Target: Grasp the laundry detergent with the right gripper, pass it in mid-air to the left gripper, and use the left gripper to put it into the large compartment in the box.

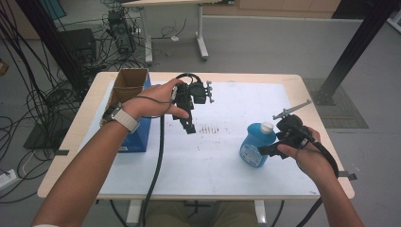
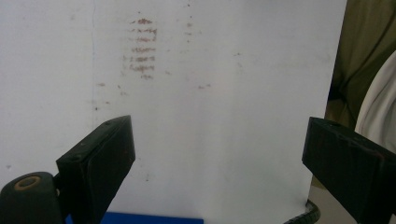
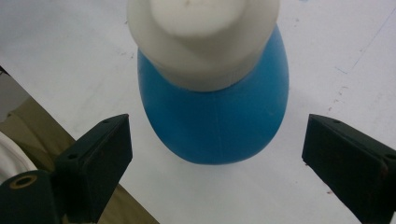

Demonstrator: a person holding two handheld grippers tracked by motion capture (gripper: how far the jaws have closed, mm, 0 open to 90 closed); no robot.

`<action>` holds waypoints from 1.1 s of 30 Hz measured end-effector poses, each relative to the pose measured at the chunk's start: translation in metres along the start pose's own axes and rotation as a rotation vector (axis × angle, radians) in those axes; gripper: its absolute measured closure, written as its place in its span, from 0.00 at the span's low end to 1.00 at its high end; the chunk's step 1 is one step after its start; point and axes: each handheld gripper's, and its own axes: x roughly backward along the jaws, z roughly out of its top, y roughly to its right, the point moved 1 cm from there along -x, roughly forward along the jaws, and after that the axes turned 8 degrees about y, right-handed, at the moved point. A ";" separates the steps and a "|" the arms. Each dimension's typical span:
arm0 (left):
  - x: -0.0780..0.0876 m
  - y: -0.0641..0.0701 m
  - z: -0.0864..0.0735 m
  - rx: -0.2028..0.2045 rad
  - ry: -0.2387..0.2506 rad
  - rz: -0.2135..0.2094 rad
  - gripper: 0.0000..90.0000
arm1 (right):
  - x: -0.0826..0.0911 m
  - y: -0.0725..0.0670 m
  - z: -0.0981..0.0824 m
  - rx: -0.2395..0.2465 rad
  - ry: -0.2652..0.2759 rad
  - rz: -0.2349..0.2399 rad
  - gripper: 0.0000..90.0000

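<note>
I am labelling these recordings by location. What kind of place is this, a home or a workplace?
Most likely a lab or workshop, not a home. A plain table with a white sheet stands on a grey floor, bundles of cables lie loose beside it, and electronic equipment sits on the floor behind.

Right gripper (image 3: pixel 217 154) poised over the blue plastic bottle (image 3: pixel 219 121), jaws wide apart
White cap (image 3: pixel 203 37) nearest the lens; blue body between the two black jaws, neither touching it; bottle rests on the white table sheet (image 3: pixel 70 60); tan edge at lower left.
</note>
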 end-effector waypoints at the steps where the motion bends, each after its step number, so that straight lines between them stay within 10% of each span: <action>1: 0.000 0.000 0.000 0.001 0.000 0.000 0.11 | -0.001 0.000 0.000 0.001 0.002 0.001 0.09; 33: -0.004 -0.001 -0.003 0.008 0.005 -0.008 0.11 | -0.012 -0.001 -0.010 0.010 0.081 -0.001 0.17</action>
